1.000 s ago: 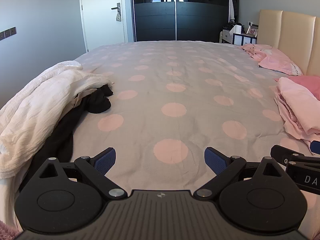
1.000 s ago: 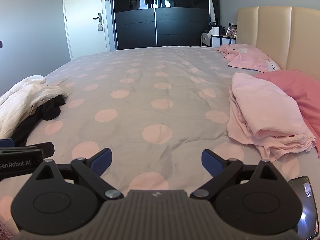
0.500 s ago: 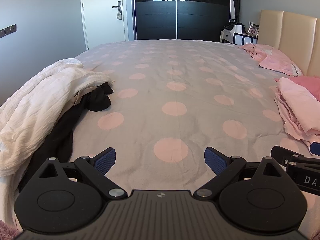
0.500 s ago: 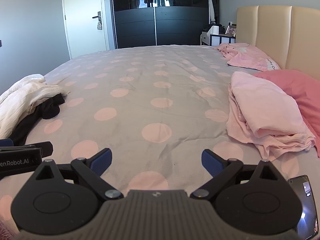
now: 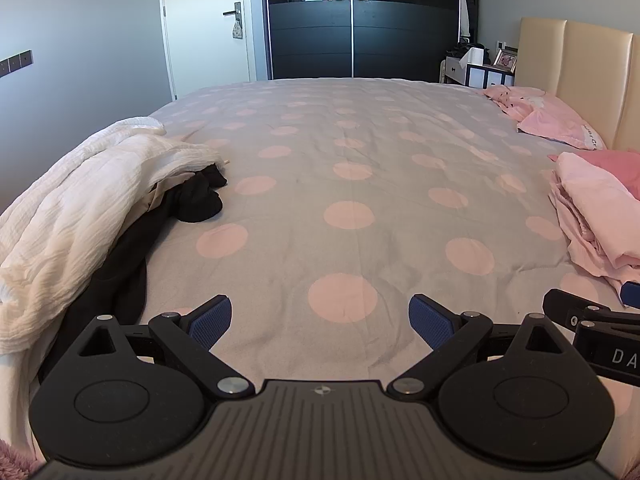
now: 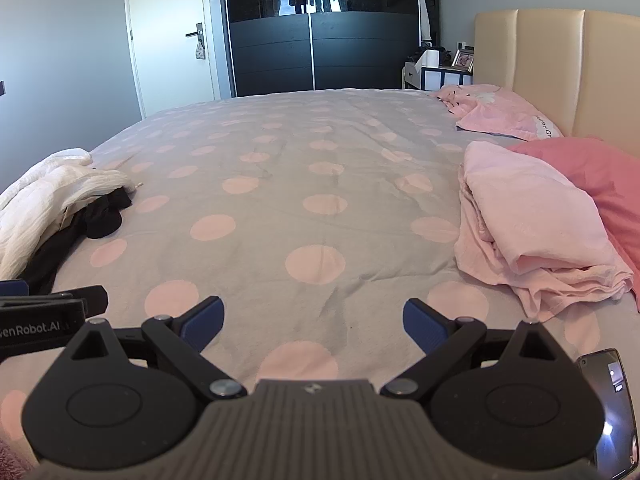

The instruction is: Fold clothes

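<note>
Above the near edge of the bed [image 5: 352, 168], the left gripper [image 5: 319, 317] is held level with its jaws spread wide; nothing is gripped between the blue pads [image 5: 210, 317]. The right gripper [image 6: 312, 319] is held beside it, to the right, likewise released and empty; part of its body is seen at the right margin of the left wrist view.

Ahead of both grippers, the grey cover with pink dots is seen lying flat and bare through its middle.

To the left of the left gripper, a crumpled white garment [image 5: 76, 216] is draped along the bed's edge. A black garment [image 5: 136, 248] is lodged partly under it, with one bunched end [image 5: 200, 196] protruding onto the cover. Neither garment is touched by a gripper.

To the right of the right gripper, a loosely folded pale pink garment [image 6: 528, 220] is laid on the cover, resting against a deeper pink pillow [image 6: 592, 176]. Farther ahead on that side, a second pink pillow [image 6: 504, 116] is set by the cream headboard [image 6: 560, 64].

Beyond the bed, a dark wardrobe [image 6: 316, 40] and a white door [image 6: 172, 40] are visible.
</note>
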### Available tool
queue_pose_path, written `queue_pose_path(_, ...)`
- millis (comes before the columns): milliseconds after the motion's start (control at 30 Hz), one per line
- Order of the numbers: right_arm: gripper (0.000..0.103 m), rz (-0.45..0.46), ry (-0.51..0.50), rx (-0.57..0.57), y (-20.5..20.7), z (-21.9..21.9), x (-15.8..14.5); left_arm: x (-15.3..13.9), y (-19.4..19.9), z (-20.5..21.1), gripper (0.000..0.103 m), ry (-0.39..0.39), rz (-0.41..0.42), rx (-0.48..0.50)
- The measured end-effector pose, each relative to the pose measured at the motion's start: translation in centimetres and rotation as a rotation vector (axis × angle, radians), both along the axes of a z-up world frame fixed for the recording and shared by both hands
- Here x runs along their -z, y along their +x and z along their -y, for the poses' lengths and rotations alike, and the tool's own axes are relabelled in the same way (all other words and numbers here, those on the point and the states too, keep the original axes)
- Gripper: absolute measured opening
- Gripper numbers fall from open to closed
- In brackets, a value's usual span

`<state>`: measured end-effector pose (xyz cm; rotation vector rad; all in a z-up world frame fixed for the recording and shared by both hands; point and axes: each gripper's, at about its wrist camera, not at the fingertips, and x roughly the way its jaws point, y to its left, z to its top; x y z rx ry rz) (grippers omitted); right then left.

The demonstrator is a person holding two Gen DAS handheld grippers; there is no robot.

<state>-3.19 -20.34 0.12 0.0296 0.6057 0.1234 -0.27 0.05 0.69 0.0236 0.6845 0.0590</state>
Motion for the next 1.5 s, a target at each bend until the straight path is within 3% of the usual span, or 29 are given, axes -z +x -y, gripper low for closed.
queue_pose_path(400,0.097,-0.001,-0.011,-0.003,-0.1,-0.1,0.0,0.1,-0.2,0.0,0.097,0.015,-0.012,-0.003)
queue_pose_path(567,0.097,-0.004,-0.017,-0.003,0.1,0.5,-0.3,-0.2,0.2,-2.3,0.092,0.027,-0.022,-0.029)
queue_pose_path(667,0.097,0.001,-0.03,-0.003,0.3,0.9,-0.5,-0.6,0.9,-5.2,0.081,0.082,-0.027,-0.071)
queue_pose_path(733,0.097,0.004,-0.048,0.001,0.5,1.2,-0.5,-1.0,1.7,-8.0,0.08,0.106,-0.044,-0.117)
queue_pose_path(933,0.097,-0.018,-0.055,0.003,1.8,1.0,0.1,-2.3,3.3,-18.2,0.06,0.191,-0.056,-0.317)
queue_pose_path(1133,0.097,-0.055,-0.082,-0.035,3.6,-0.9,1.1,-2.2,4.7,-28.3,0.057,0.265,-0.084,-0.488)
queue_pose_path(1267,0.097,-0.056,-0.131,-0.09,4.2,-2.7,1.5,-0.2,6.0,-33.6,0.059,0.288,-0.149,-0.507)
queue_pose_path(1433,0.097,-0.081,-0.202,-0.123,4.5,-4.4,2.4,1.6,6.2,-36.8,0.06,0.201,-0.16,-0.484)
queue_pose_path(1500,0.097,-0.098,-0.218,-0.115,4.5,-4.8,2.9,1.2,6.1,-37.8,0.051,0.151,-0.133,-0.492)
